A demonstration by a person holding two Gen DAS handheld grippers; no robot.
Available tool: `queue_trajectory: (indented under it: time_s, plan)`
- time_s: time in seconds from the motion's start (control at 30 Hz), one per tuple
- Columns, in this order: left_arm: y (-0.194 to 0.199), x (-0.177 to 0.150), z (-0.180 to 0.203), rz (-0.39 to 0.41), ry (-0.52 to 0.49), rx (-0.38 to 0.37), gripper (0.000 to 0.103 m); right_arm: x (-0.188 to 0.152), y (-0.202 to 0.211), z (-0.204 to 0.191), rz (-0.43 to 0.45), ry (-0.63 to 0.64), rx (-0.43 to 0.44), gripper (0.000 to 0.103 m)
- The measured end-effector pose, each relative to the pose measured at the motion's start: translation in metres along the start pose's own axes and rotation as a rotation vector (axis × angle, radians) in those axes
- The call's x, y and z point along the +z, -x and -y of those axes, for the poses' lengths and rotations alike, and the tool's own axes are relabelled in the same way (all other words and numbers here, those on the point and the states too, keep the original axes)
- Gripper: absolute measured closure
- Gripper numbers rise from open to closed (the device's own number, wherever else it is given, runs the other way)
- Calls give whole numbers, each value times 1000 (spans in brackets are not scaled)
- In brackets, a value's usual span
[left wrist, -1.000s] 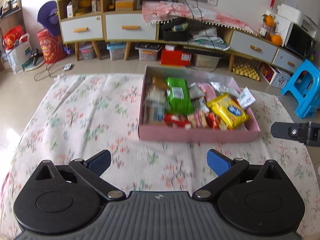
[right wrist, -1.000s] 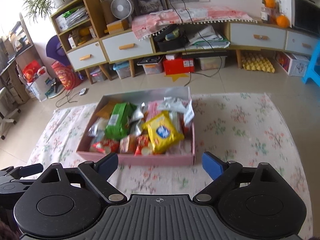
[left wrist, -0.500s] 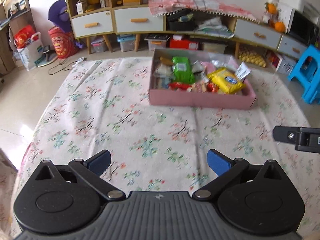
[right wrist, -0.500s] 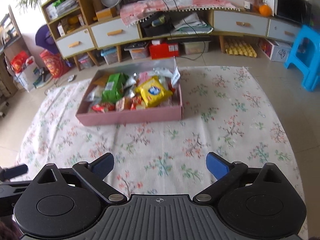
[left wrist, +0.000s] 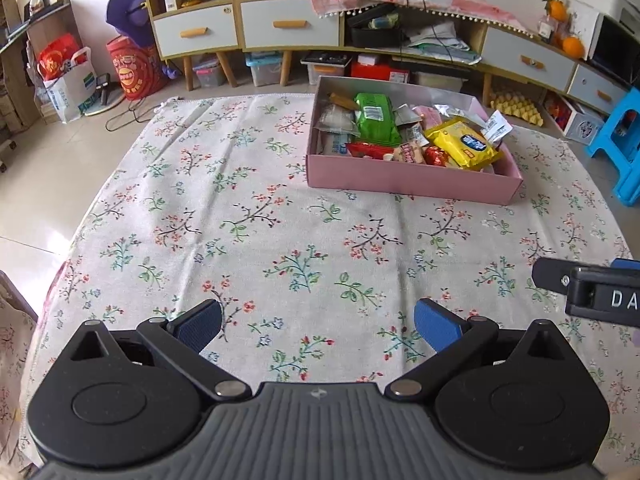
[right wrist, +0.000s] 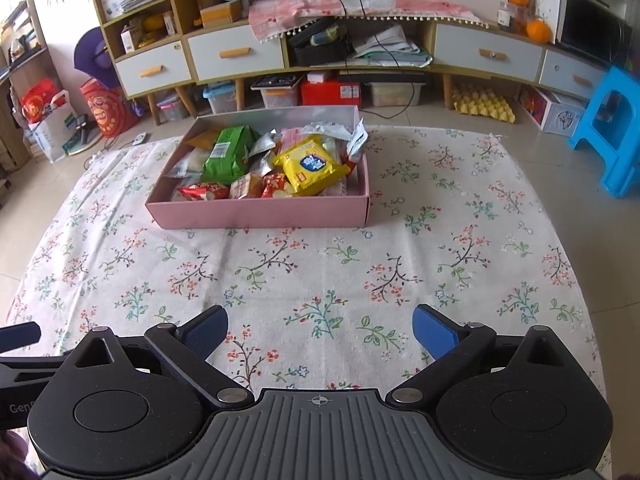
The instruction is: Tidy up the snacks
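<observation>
The jaws of the left gripper (left wrist: pixel 318 320) are spread wide, with nothing held or touched between them — only the flowered cloth (left wrist: pixel 256 208) of the table is seen in the gap. The jaws of the right gripper (right wrist: pixel 320 328) are likewise held wide apart and empty. Well beyond both, the pink box (right wrist: pixel 260 214) is set on the cloth, filled with snacks — a green packet (right wrist: pixel 230 154) and a yellow packet (right wrist: pixel 310 166) among them.
</observation>
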State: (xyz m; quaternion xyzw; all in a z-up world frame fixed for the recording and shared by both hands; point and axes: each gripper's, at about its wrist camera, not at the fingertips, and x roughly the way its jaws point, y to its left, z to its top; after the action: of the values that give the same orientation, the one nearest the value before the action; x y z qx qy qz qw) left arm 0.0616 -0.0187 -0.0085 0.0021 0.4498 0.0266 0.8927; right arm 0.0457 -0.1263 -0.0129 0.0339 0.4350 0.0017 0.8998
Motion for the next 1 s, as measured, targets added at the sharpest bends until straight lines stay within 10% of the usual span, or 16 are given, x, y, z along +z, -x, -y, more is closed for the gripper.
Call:
queue_trajectory:
  time_s: [1.0]
  plan:
    - [3, -1, 2, -12, -9, -4, 0, -5, 2, -7, -8, 38, 9, 3]
